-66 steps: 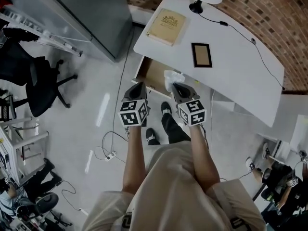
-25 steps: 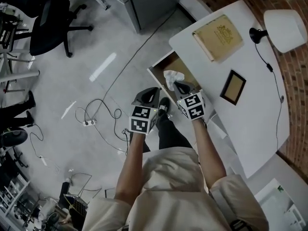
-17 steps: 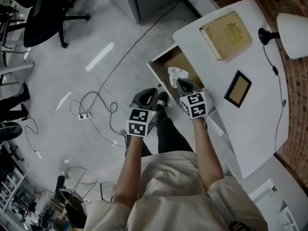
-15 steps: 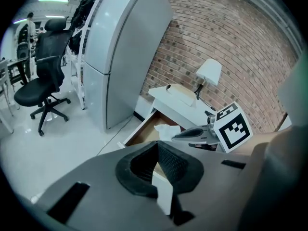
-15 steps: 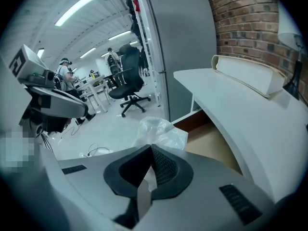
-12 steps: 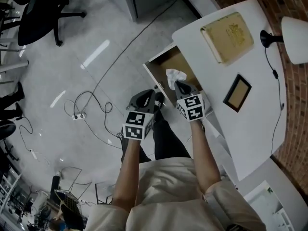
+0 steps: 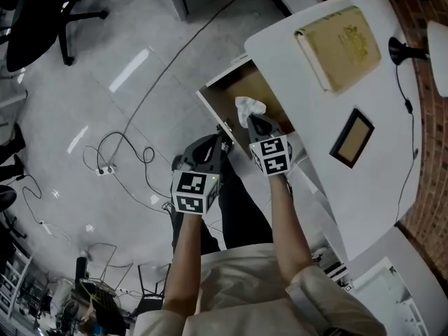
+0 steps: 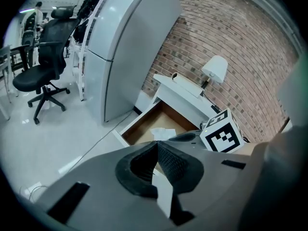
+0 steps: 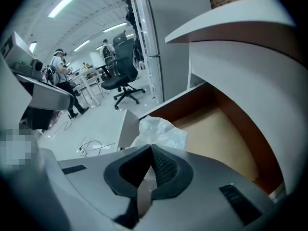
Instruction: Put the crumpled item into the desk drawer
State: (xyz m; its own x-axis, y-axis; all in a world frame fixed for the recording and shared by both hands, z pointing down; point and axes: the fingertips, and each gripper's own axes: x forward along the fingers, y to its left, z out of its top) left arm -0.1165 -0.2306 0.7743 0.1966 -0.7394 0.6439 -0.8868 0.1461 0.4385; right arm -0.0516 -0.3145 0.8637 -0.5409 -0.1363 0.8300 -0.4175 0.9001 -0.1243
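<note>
Finding: right tool (image 7: 250, 120) clamped on crumpled item (image 7: 248, 106) above open drawer (image 7: 232, 89); left tool (image 7: 222, 138) closed, empty. Advise carrying toward 11 o'clock and lowering before release.

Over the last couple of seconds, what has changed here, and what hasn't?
The left gripper has drawn back from the drawer, trailing the right gripper, jaws shut and empty. Nothing was taken or let go: the right gripper still clamps the crumpled item over the open drawer. Book and frame stay on the desk.
</note>
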